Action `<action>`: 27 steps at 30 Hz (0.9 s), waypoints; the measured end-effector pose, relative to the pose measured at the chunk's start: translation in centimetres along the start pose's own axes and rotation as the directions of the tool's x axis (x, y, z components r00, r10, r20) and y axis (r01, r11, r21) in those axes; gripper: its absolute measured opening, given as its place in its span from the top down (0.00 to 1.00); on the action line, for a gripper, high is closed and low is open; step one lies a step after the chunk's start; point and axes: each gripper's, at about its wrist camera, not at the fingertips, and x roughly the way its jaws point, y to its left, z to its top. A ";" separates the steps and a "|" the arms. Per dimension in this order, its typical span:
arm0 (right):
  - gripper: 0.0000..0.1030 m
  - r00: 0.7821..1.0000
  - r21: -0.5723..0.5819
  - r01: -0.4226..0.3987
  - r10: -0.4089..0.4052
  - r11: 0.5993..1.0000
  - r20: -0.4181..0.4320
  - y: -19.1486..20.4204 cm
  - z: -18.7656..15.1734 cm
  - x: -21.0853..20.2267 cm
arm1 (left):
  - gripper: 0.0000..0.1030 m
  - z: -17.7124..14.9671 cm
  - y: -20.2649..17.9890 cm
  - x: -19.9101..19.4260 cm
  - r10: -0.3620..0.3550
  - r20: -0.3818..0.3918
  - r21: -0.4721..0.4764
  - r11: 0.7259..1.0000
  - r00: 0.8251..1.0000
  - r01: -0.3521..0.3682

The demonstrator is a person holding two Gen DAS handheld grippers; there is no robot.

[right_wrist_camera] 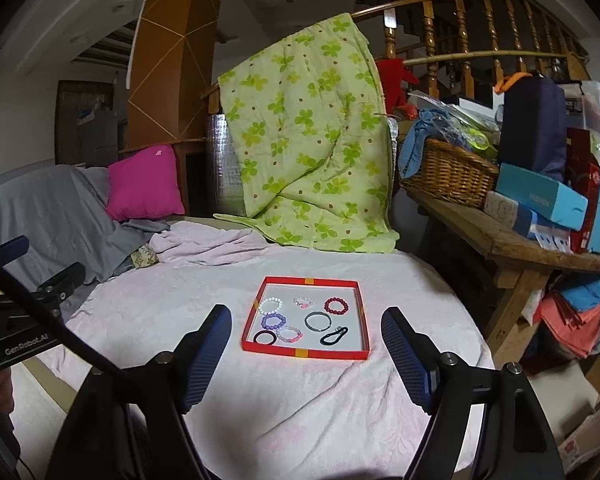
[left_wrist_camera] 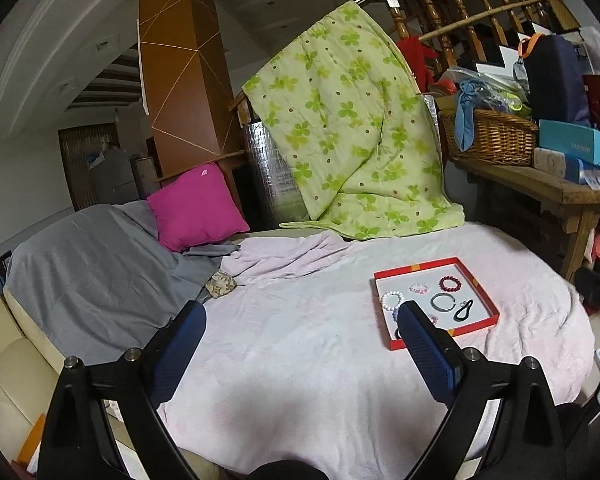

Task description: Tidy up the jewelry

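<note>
Eight pieces of jewelry lie in the red tray on the pale pink blanket: four beaded bracelets, namely a white one, a purple one, a dark red one and a pink-and-clear one, then a small pink beaded ring-like piece, a grey bangle, a black band and a black looped cord (its long axis runs diagonally, up toward the tray's far right corner). The tray sits square to the right wrist view, flat, with the right gripper just short of its near edge, jaws spread wide and holding nothing, the tray framed between the two blue pads. The left gripper is also spread wide and empty; from its camera the tray lies ahead and to the right, partly hidden behind its right finger.
</note>
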 end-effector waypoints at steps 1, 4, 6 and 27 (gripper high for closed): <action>0.22 1.000 0.007 0.001 -0.001 1.000 -0.006 0.0 0.0 0.0 | 0.06 0.1 0.0 -0.2 0.004 0.004 -0.005 1.000 1.000 -0.004; 0.22 1.000 0.015 0.007 -0.006 1.000 -0.023 0.1 -0.3 0.1 | 0.06 0.2 0.0 -0.7 0.004 0.013 -0.002 1.000 1.000 -0.004; 0.22 0.999 0.023 0.005 -0.004 1.000 -0.031 0.1 -0.3 0.3 | 0.06 0.2 0.0 -1.0 0.004 0.018 0.006 1.000 1.000 -0.004; 0.21 0.998 0.025 -0.021 0.022 0.999 -0.052 1.8 -0.6 1.1 | 0.06 0.0 1.1 -1.9 0.002 0.023 -0.002 1.000 1.000 -0.002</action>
